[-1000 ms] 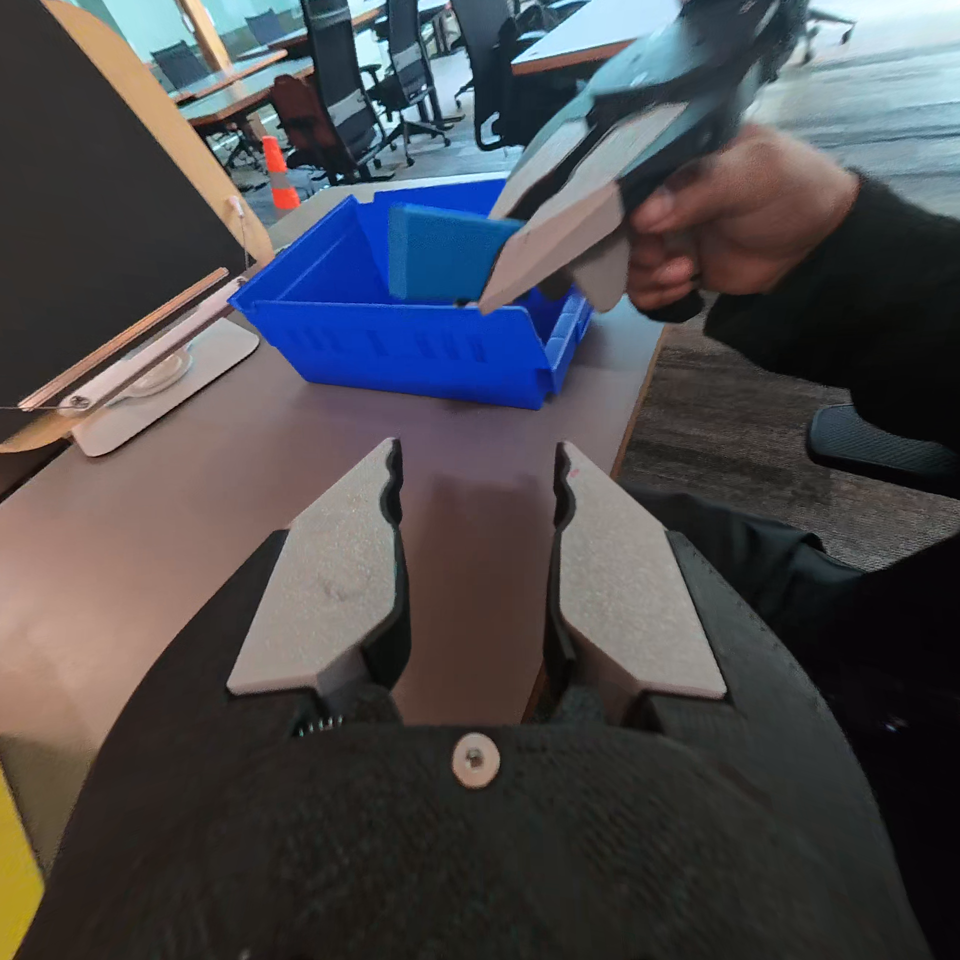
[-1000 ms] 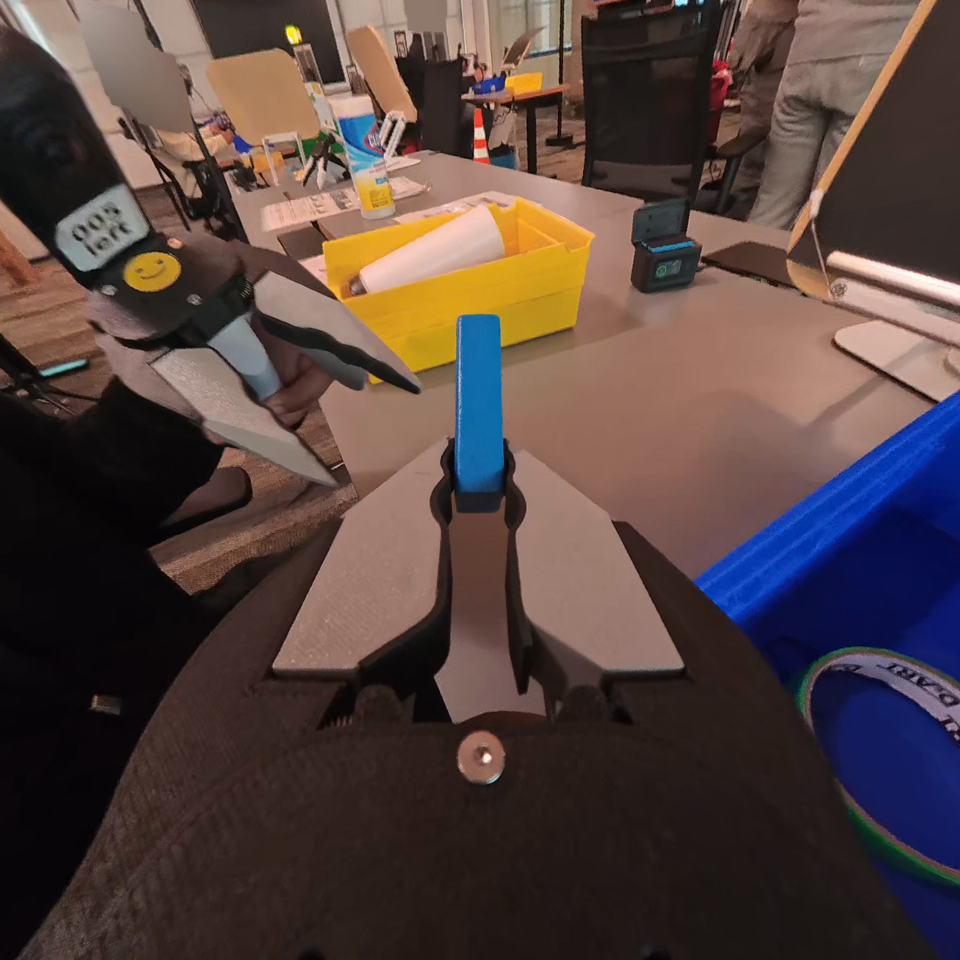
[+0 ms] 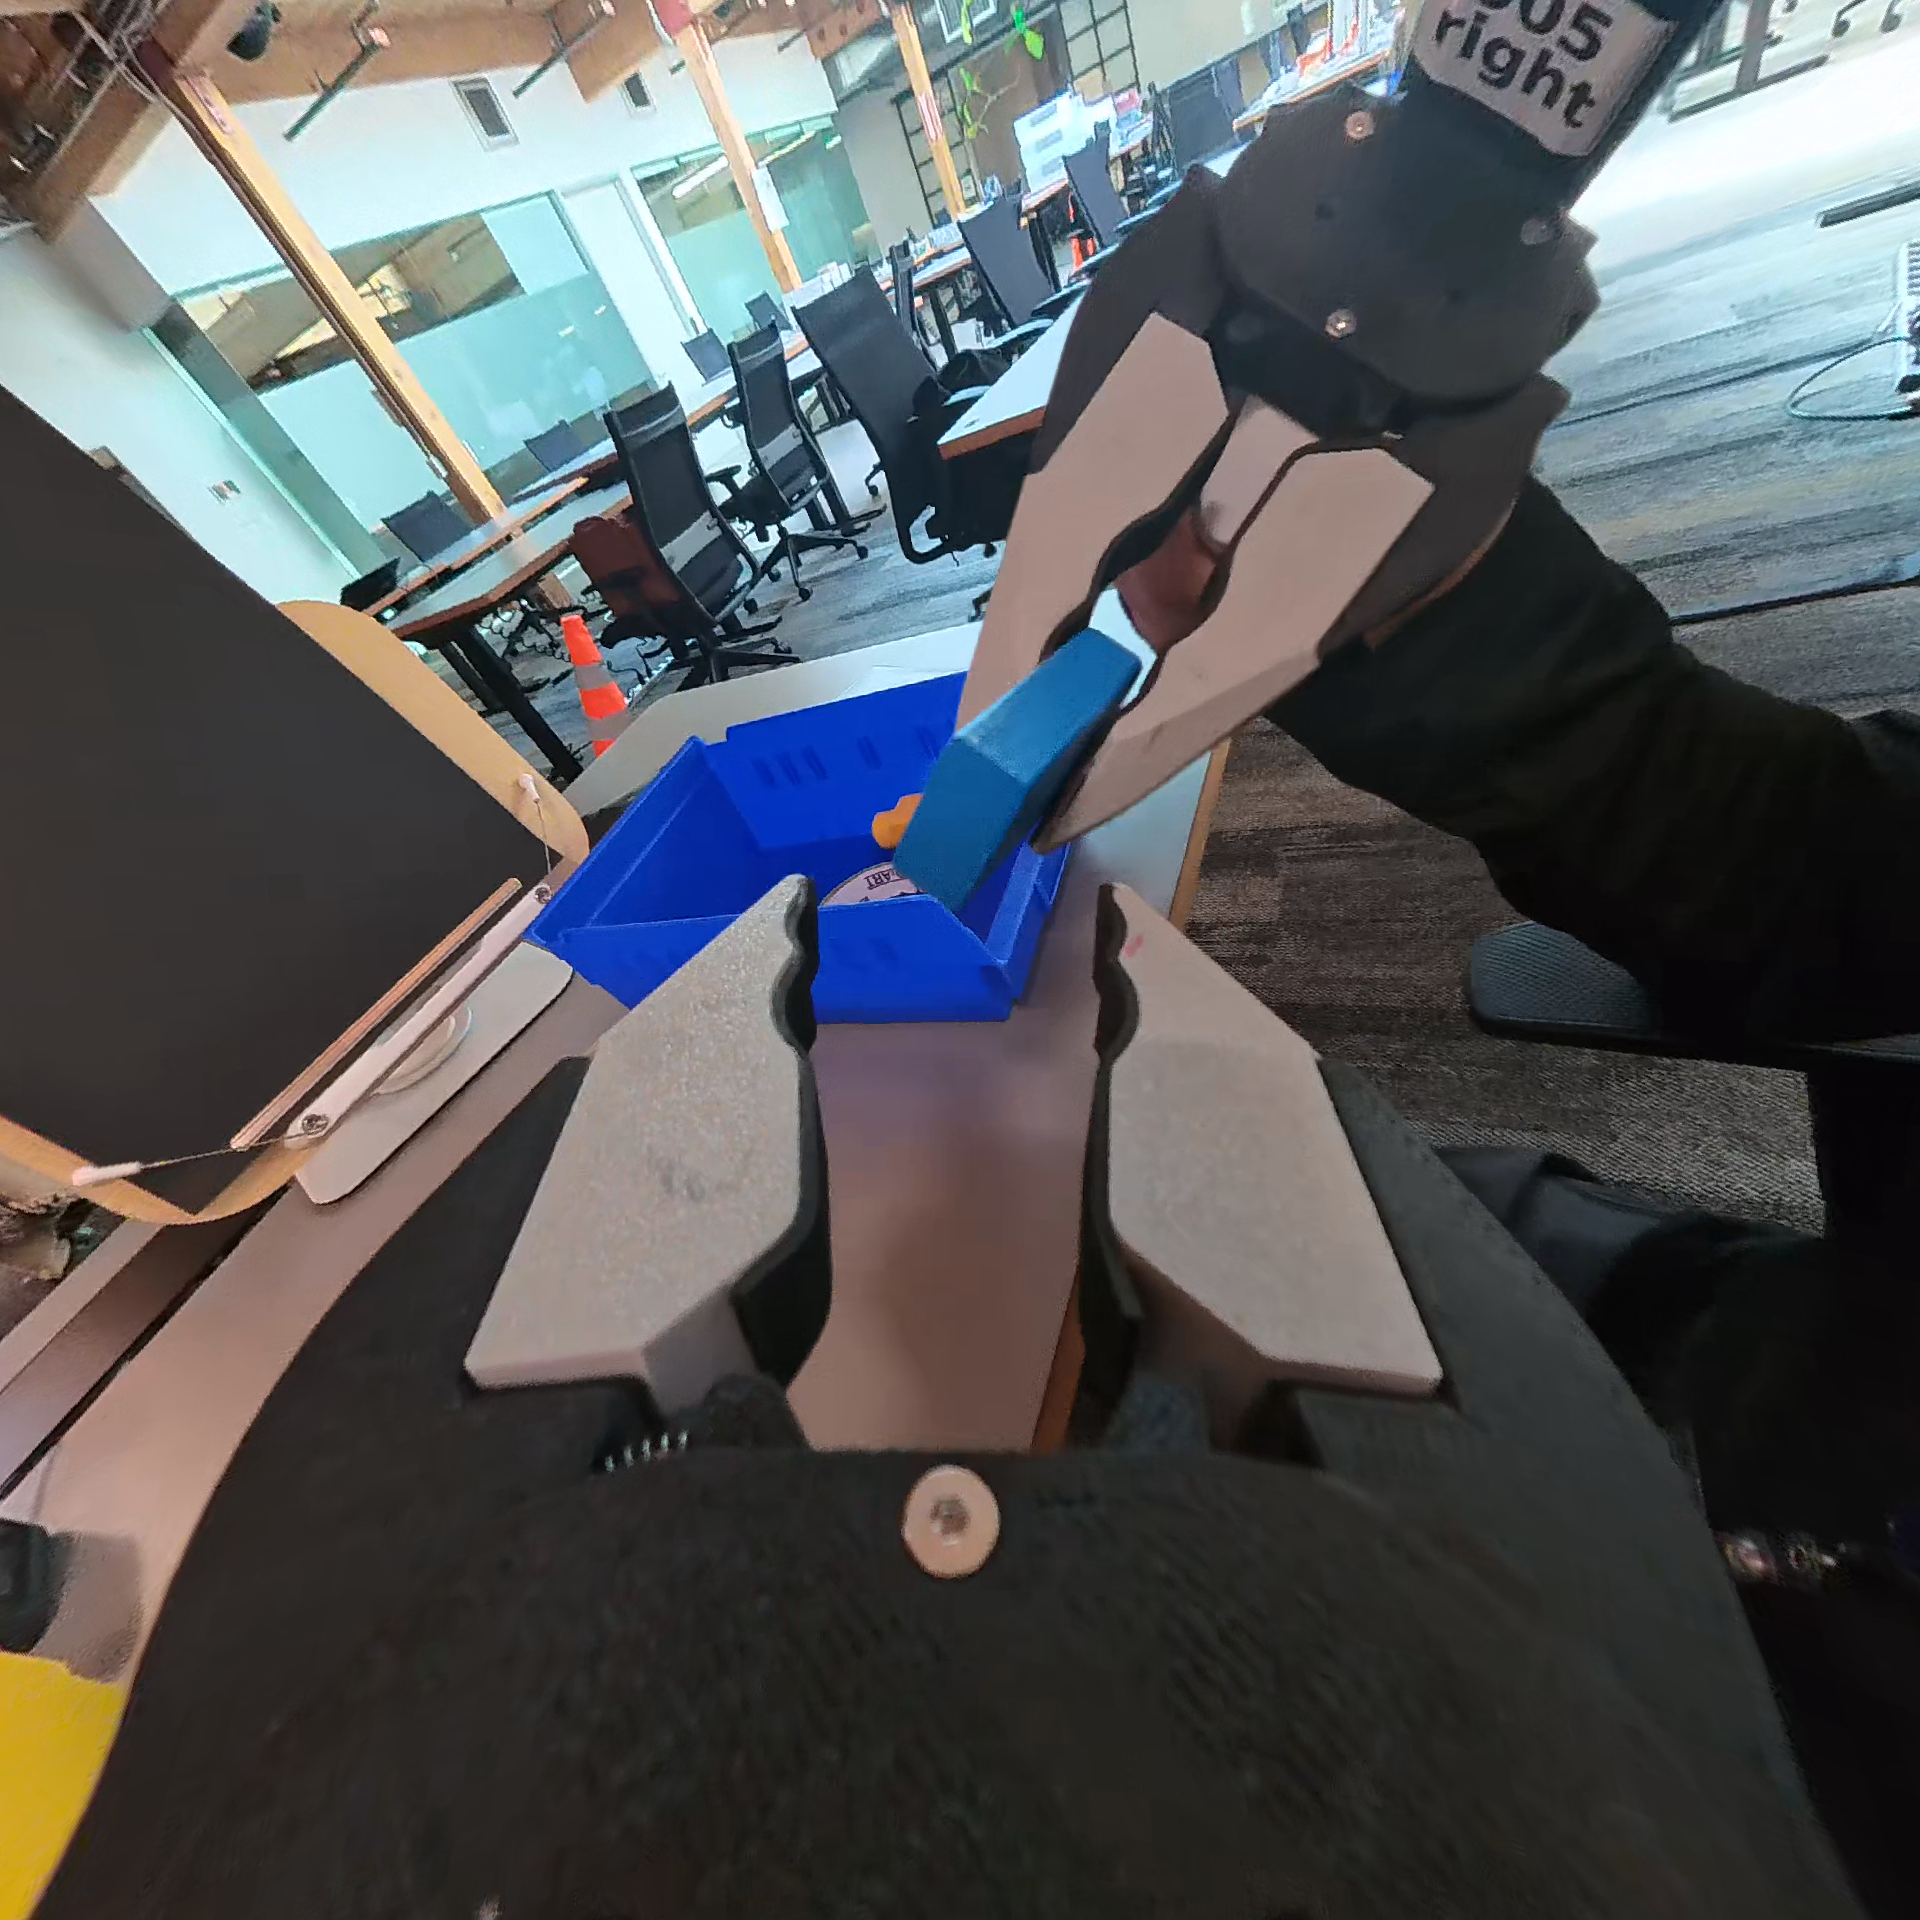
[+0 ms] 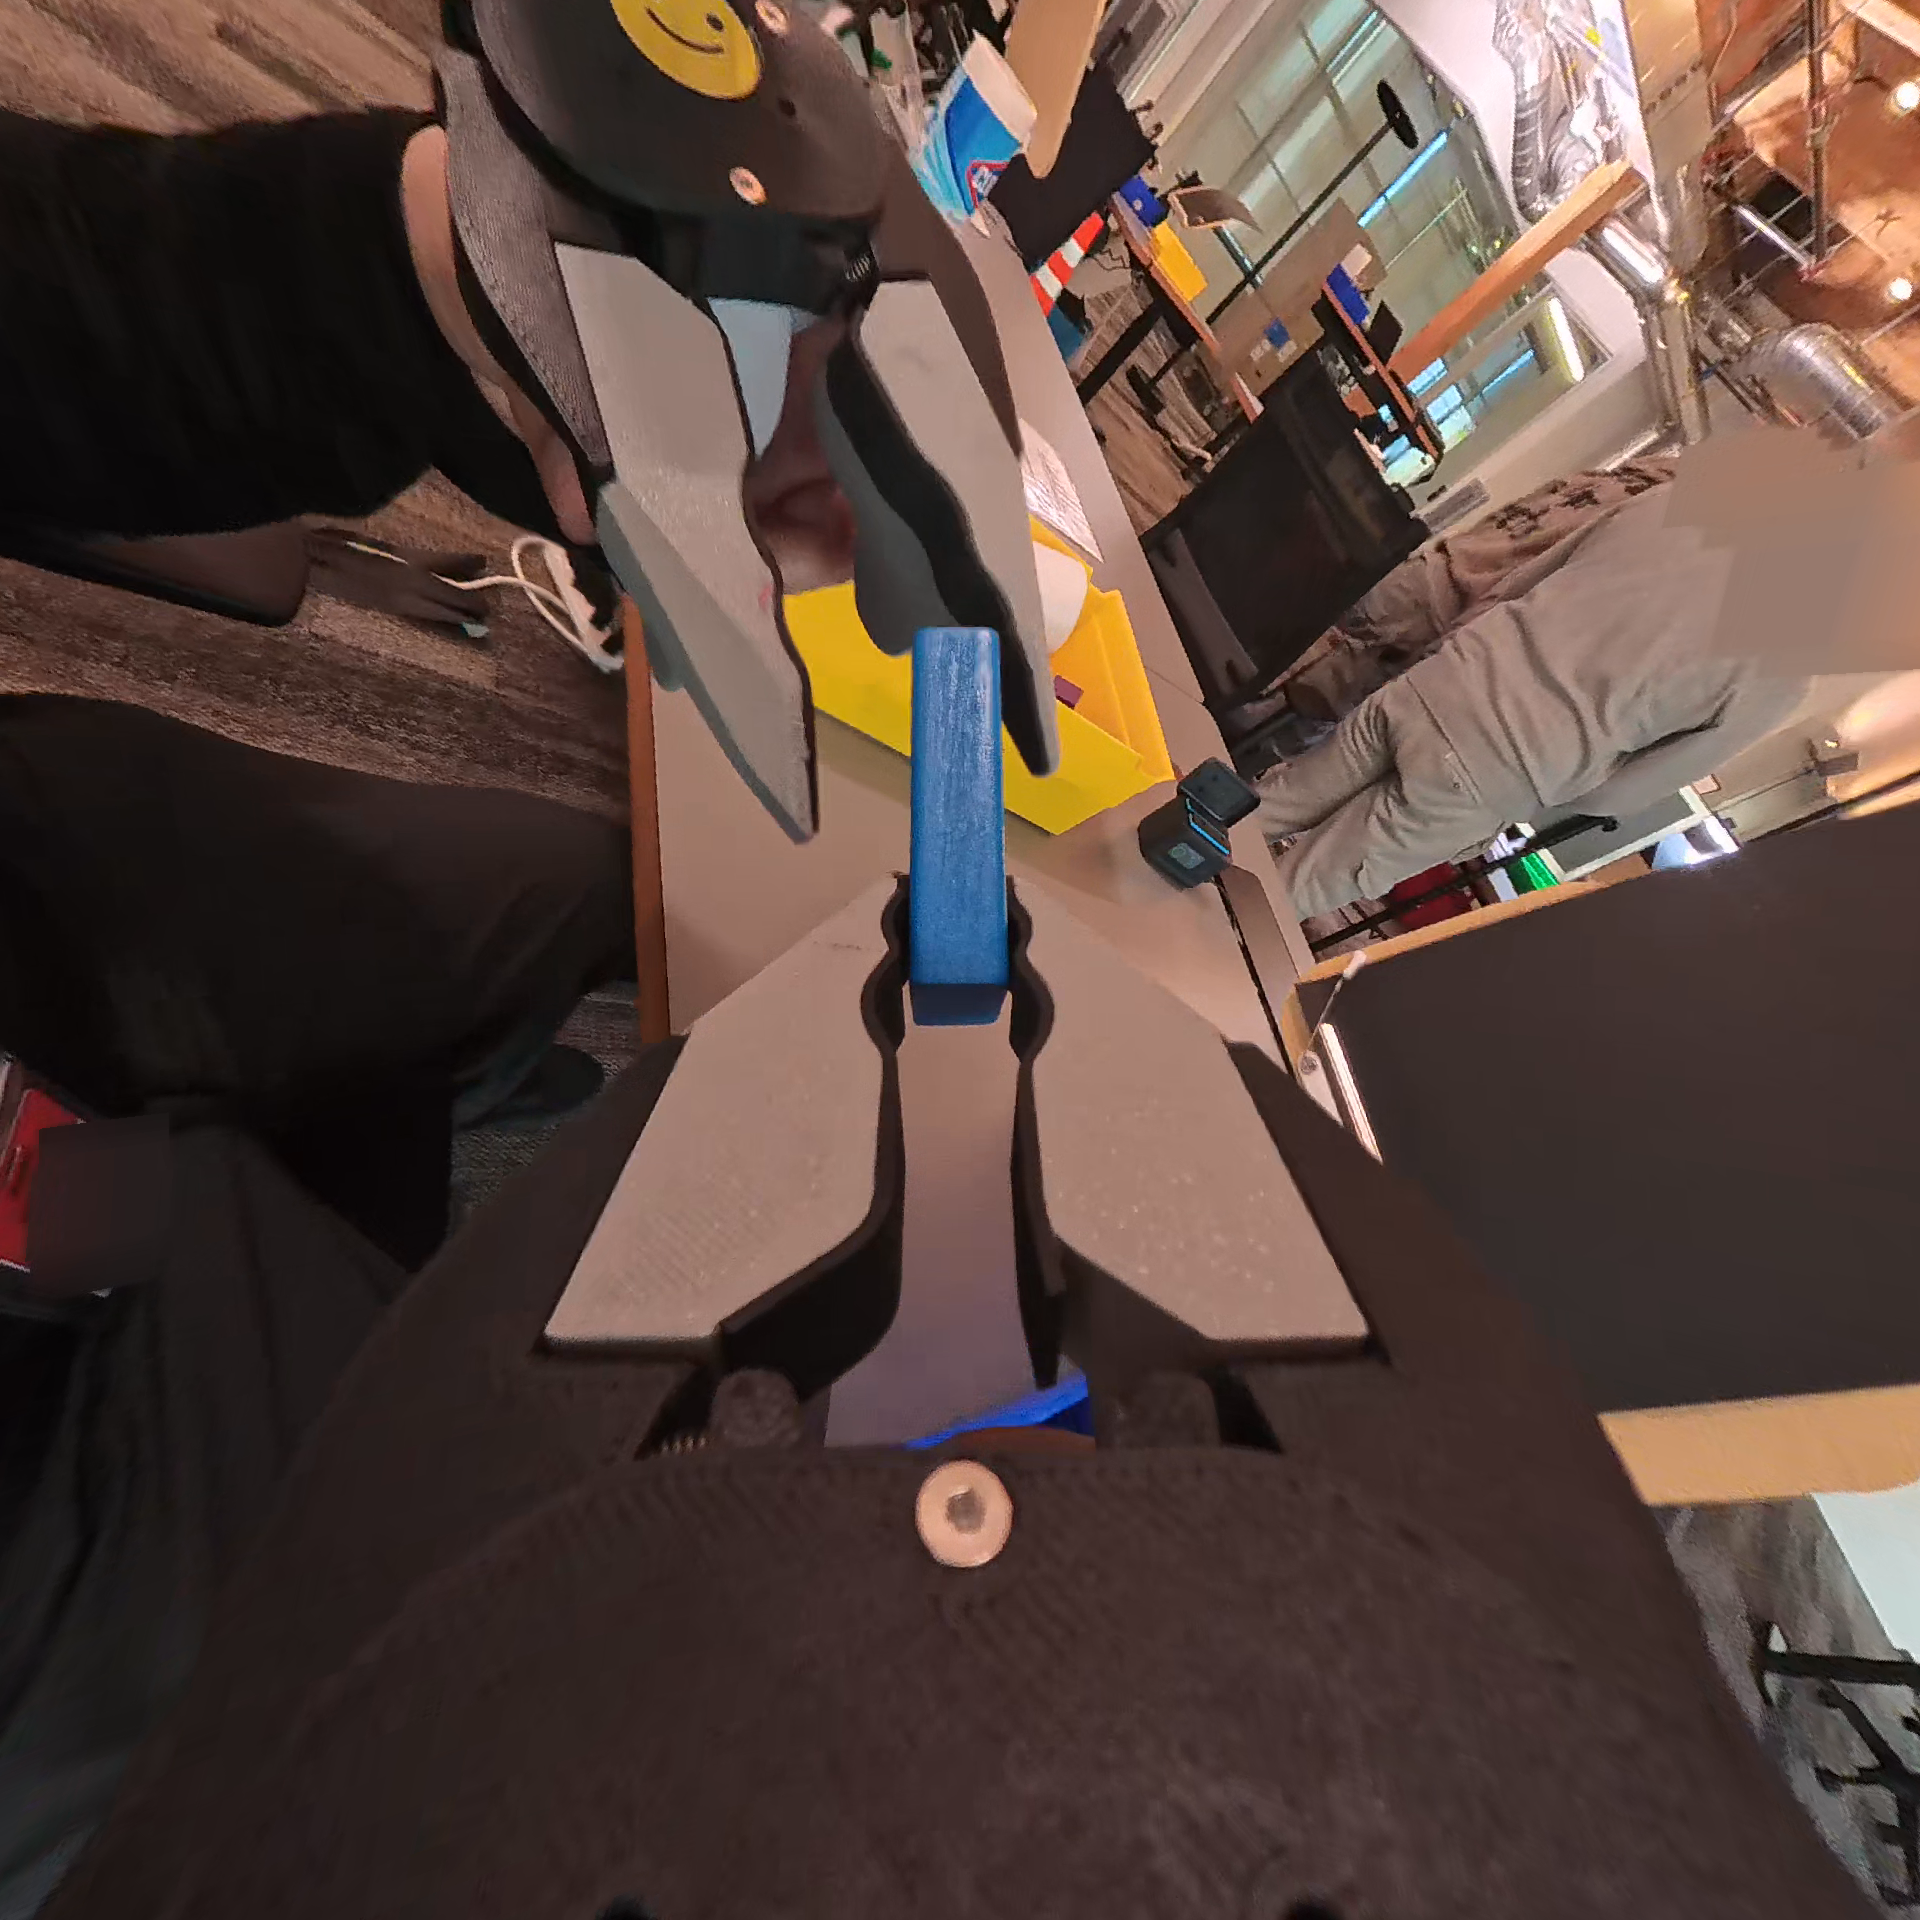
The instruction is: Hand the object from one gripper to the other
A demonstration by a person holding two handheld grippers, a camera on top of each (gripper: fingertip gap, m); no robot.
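The right tool [image 4: 956,935] grips the blue block [image 4: 956,810] by one end, up off the worktop [image 3: 935,1195] above the blue bin [image 3: 810,914]. The left tool [image 3: 951,956] gapes wide and empty, near the block's free end. By my reckoning the handover is half done: the taking grip and the release are both to come.

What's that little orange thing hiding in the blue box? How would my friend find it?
Start at the grey table and find the blue bin near its far edge. Inside, behind the blue block pinched in the right gripper, a small orange piece peeks out. It is the only orange thing in the all-blue bin; most of it is hidden.
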